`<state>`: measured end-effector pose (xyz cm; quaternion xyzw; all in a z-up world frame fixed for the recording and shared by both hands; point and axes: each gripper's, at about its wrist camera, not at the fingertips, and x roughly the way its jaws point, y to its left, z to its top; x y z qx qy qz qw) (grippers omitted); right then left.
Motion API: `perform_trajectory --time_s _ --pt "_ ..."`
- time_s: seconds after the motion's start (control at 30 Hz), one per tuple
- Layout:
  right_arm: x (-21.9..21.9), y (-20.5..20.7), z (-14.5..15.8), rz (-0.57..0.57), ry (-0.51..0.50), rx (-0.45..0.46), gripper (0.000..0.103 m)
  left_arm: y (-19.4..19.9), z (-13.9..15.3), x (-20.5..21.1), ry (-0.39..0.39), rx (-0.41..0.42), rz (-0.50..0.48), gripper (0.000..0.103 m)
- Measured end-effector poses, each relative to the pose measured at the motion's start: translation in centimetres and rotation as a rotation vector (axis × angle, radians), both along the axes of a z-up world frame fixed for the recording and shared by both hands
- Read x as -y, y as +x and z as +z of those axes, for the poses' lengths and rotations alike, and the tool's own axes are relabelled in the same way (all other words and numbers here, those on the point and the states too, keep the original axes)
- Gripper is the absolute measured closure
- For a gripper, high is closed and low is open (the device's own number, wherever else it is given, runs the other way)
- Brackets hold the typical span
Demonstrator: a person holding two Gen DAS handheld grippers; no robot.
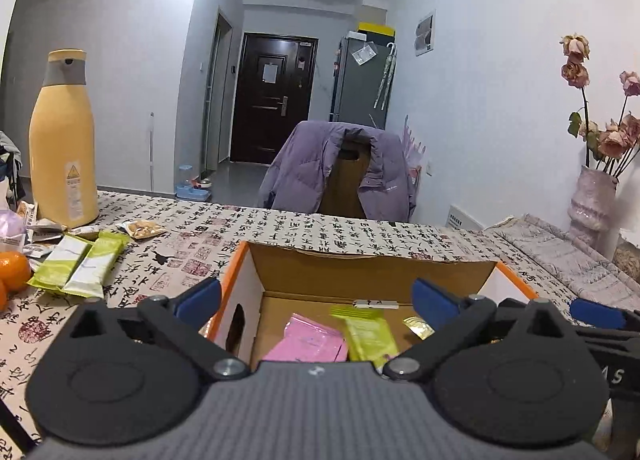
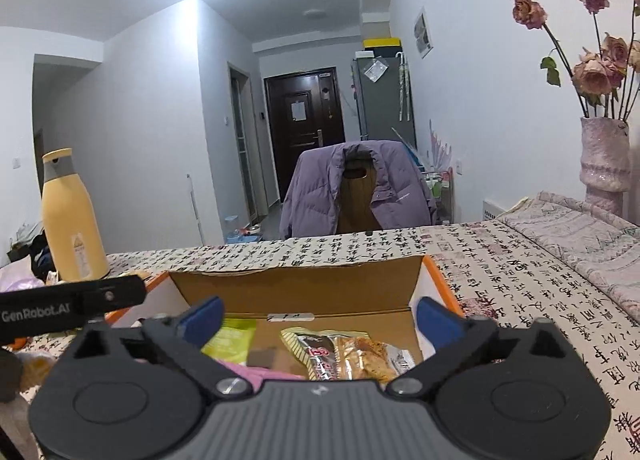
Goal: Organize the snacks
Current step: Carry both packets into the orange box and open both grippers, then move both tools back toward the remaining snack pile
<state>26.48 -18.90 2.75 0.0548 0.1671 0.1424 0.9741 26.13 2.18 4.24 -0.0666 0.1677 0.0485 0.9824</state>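
Note:
An open cardboard box with orange edges sits on the table right in front of both grippers. Inside it lie a pink packet, a green packet and a gold wrapper. My left gripper hangs over the box's near edge, jaws wide open with nothing between them. My right gripper is also open and empty above the box, over a green packet and a brown-and-red snack packet. Two green bars lie on the table left of the box.
A tall yellow flask stands at the far left with several small packets and oranges around it. A vase of dried roses stands at the far right. A chair with a purple jacket is behind the table.

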Motion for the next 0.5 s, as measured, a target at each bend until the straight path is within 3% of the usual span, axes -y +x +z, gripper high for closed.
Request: perform_trajectory --time_s 0.5 --pt "0.32 -0.51 0.62 -0.009 0.001 0.017 0.000 -0.13 0.37 0.28 0.005 -0.001 0.021 0.000"
